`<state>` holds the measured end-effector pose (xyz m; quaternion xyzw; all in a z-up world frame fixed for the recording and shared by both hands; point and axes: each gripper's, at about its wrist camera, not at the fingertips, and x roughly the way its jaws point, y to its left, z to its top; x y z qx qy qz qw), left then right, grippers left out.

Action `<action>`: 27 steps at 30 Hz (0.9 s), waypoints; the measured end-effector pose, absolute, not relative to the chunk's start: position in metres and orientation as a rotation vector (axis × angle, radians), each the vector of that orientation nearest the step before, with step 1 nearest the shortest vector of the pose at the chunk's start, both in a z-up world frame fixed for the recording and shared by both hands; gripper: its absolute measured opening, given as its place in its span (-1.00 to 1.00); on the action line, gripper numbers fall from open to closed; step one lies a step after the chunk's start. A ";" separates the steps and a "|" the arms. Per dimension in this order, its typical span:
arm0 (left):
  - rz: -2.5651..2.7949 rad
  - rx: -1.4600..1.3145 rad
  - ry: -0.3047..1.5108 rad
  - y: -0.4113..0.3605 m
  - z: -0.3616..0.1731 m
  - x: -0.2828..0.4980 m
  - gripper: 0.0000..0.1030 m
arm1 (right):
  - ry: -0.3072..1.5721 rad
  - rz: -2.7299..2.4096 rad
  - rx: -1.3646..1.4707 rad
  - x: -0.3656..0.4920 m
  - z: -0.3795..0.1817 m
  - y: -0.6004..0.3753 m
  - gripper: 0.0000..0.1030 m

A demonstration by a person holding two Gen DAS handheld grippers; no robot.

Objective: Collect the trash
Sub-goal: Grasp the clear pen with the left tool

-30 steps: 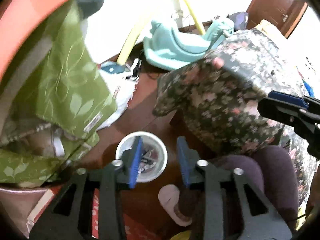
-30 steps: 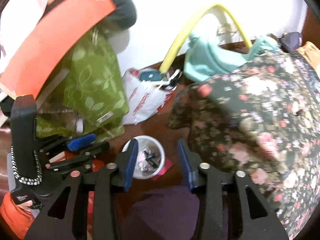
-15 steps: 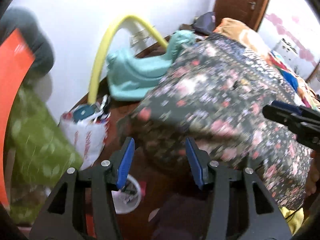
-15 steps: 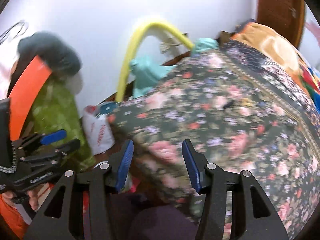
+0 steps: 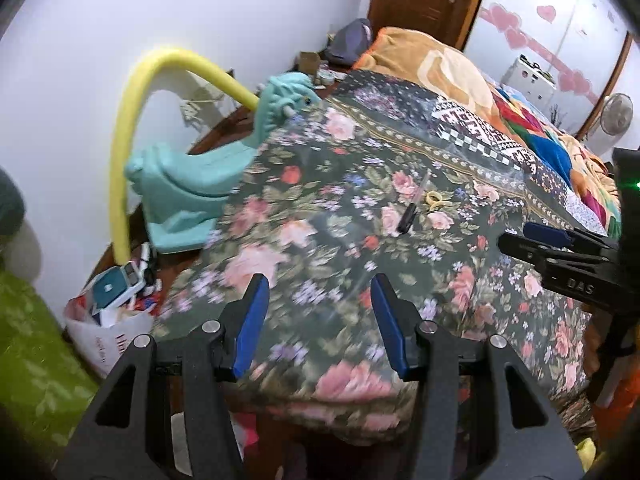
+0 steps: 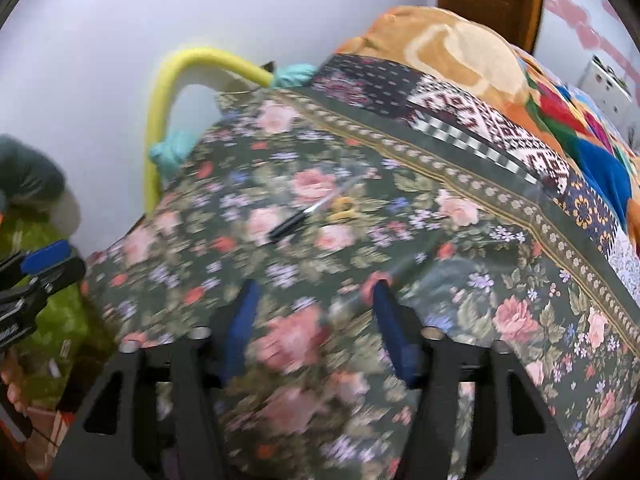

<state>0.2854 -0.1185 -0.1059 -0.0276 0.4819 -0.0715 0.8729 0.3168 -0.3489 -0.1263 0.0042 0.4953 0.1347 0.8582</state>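
Observation:
A thin dark pen-like stick and a small yellow scrap lie on the floral bed cover; both also show in the right wrist view, the stick and the scrap. My left gripper is open and empty, raised above the near edge of the bed. My right gripper is open and empty, also over the near part of the bed. The right gripper shows at the right of the left wrist view. The left gripper shows at the left of the right wrist view.
A white plastic bag full of rubbish sits on the floor left of the bed. A yellow foam tube and a teal plastic toy stand by the wall. Green leaf-print fabric hangs at left. Colourful blankets cover the far bed.
Both grippers have lifted from the white cup on the floor and swung up and right over the bed. The cup has dropped out of view. Both stay open.

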 end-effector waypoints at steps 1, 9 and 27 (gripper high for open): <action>-0.153 -0.054 1.013 -0.121 -0.109 0.289 0.01 | 1.039 0.271 0.016 0.325 -0.132 -0.353 0.25; -0.174 -0.030 1.081 -0.142 -0.151 0.332 0.04 | 1.044 0.228 -0.049 0.379 -0.169 -0.345 0.25; -0.393 0.022 1.103 -0.209 -0.182 0.384 0.04 | 1.009 0.299 -0.069 0.404 -0.187 -0.362 -0.31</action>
